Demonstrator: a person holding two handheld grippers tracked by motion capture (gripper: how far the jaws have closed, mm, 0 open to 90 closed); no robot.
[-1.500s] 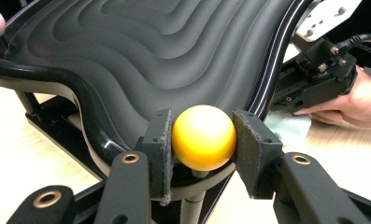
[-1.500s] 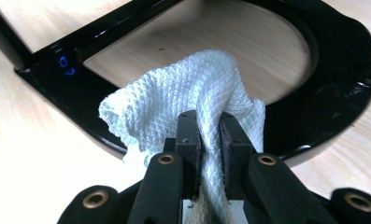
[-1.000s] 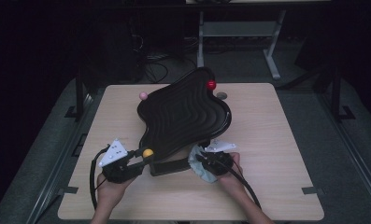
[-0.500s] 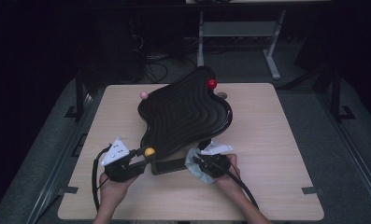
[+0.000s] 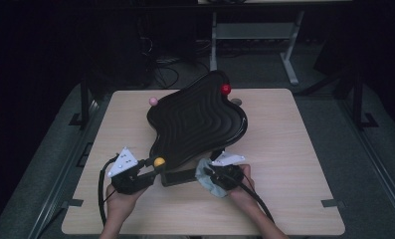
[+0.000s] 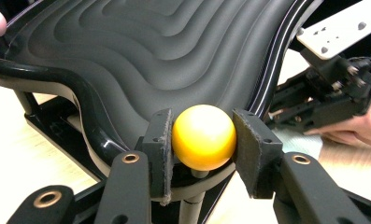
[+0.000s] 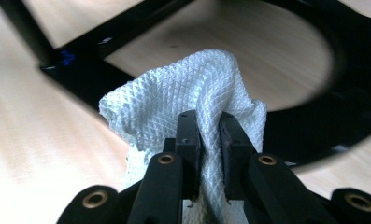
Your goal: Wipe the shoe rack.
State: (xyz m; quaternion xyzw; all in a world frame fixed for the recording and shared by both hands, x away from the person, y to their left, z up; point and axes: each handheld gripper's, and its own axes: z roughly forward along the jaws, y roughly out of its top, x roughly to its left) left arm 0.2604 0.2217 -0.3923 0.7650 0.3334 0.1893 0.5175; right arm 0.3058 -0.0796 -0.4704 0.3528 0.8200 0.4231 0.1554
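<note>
Dark floor and cables surround the pale wooden tabletop [image 5: 294, 164] where you work with a gripper in each hand. Your left gripper [image 6: 201, 140] has its jaws pinched on a yellow ball [image 6: 203, 136], one pad against each side; the ball sits on a short peg at the near left corner of a black wavy tray [image 5: 197, 119]. Your right gripper [image 7: 207, 135] has its jaws pressed nearly together on a fold of white mesh cloth [image 7: 188, 88], held just beside the tray's black base frame [image 7: 94, 51] near the tabletop. Outward from there, the tray rises tilted on its stand, ridged in stepped curves. A red ball [image 5: 226, 89] tops its far corner, and a pink ball [image 5: 153, 101] stands at its far left edge.
</note>
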